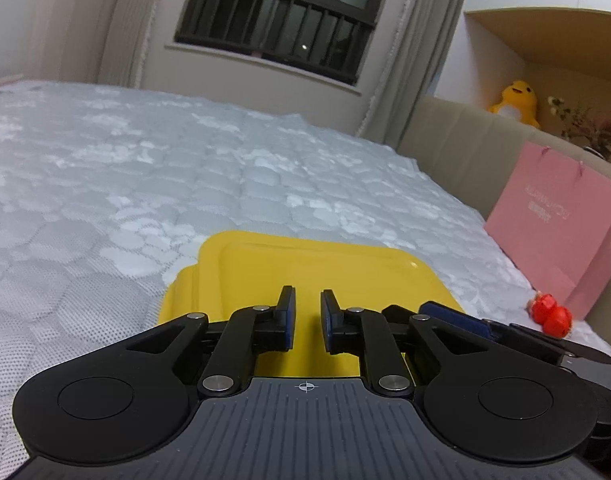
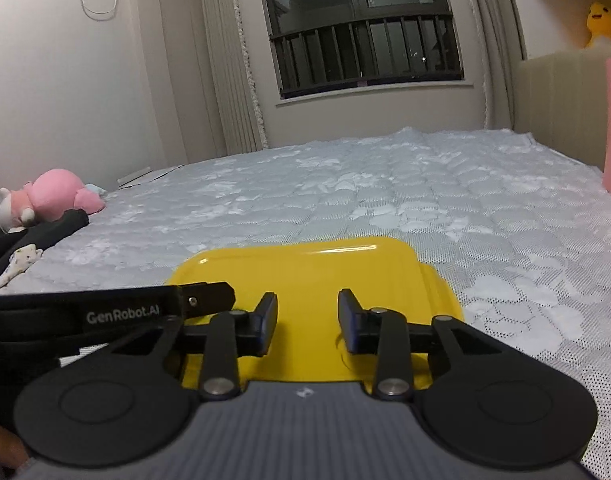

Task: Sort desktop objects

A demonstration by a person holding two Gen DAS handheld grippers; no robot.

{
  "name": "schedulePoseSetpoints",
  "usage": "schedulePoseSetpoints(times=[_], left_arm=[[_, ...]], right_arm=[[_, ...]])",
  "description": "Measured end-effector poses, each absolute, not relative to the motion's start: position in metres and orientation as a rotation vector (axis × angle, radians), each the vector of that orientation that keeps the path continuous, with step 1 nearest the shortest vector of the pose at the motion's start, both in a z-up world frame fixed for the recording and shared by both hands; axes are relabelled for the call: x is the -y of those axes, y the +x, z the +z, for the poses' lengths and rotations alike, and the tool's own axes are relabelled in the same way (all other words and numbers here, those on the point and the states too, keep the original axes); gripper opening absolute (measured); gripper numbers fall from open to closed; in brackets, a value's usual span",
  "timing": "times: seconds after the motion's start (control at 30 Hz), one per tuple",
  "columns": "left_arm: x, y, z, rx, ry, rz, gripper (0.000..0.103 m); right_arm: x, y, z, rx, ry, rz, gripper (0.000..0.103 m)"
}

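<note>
Left gripper (image 1: 307, 322) and right gripper (image 2: 307, 322) both parted, empty; yellow tray (image 1: 305, 264) directly beneath.

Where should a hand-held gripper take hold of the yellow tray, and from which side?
Probably the raised rim of the yellow tray at its near edge, coming from the front. The tray lies flat on the bed cover, so only the thin rim fits between the fingers.
</note>
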State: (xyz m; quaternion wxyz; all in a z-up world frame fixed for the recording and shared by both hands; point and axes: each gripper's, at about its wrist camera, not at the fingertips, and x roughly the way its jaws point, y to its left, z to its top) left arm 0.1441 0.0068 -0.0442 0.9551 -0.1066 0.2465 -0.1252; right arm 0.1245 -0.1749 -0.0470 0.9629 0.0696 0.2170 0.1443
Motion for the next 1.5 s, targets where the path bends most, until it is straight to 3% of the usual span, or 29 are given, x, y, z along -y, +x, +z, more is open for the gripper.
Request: schedulePoseSetpoints(times=[0.03,0.07,0.1,0.13,0.17,0.27,0.37,0.53,0.6,0.8,0.9,1.13,1.5], left_arm=[[-0.006,0.143,-0.044,-0.488,-0.205,-0.237,0.027],[-0.006,0.141,-0.042,-0.473,-0.183,-0.215,0.044],[-0.005,0.139,-0.041,-0.455,-0.153,-0.187,0.052],[-0.005,0.137,-0.039,-0.441,-0.129,-0.162,0.078],[-0.008,0.139,-0.040,-0.463,-0.142,-0.148,0.096],[-0.022,0.142,-0.043,-0.527,-0.249,-0.171,0.095],[-0.026,0.138,-0.040,-0.528,-0.299,-0.154,0.095],[-0.019,0.127,-0.019,-0.494,-0.230,-0.136,0.098],[-0.019,0.121,-0.012,-0.499,-0.230,-0.131,0.100],[-0.016,0.100,0.001,-0.561,-0.160,-0.037,0.103],[-0.014,0.090,-0.003,-0.631,-0.107,0.037,0.103],[-0.014,0.070,-0.032,-0.841,-0.137,-0.044,0.103],[-0.019,0.039,-0.021,-0.891,-0.101,0.033,0.103]], right_arm=[[0.176,0.125,-0.046,-0.445,0.140,0.301,0.038],[0.178,0.126,-0.045,-0.451,0.140,0.310,0.038],[0.179,0.127,-0.044,-0.457,0.141,0.321,0.039],[0.184,0.129,-0.043,-0.462,0.156,0.341,0.040],[0.189,0.129,-0.044,-0.463,0.188,0.352,0.039],[0.206,0.130,-0.046,-0.469,0.322,0.354,0.032],[0.210,0.128,-0.046,-0.462,0.361,0.346,0.032],[0.212,0.114,-0.036,-0.398,0.335,0.317,0.060],[0.217,0.106,-0.031,-0.379,0.356,0.320,0.076],[0.221,0.078,-0.015,-0.424,0.320,0.284,0.098],[0.218,0.065,-0.011,-0.472,0.278,0.249,0.103],[0.205,0.061,-0.024,-0.727,0.247,0.214,0.103],[0.188,0.033,-0.020,-0.846,0.161,0.134,0.103]])
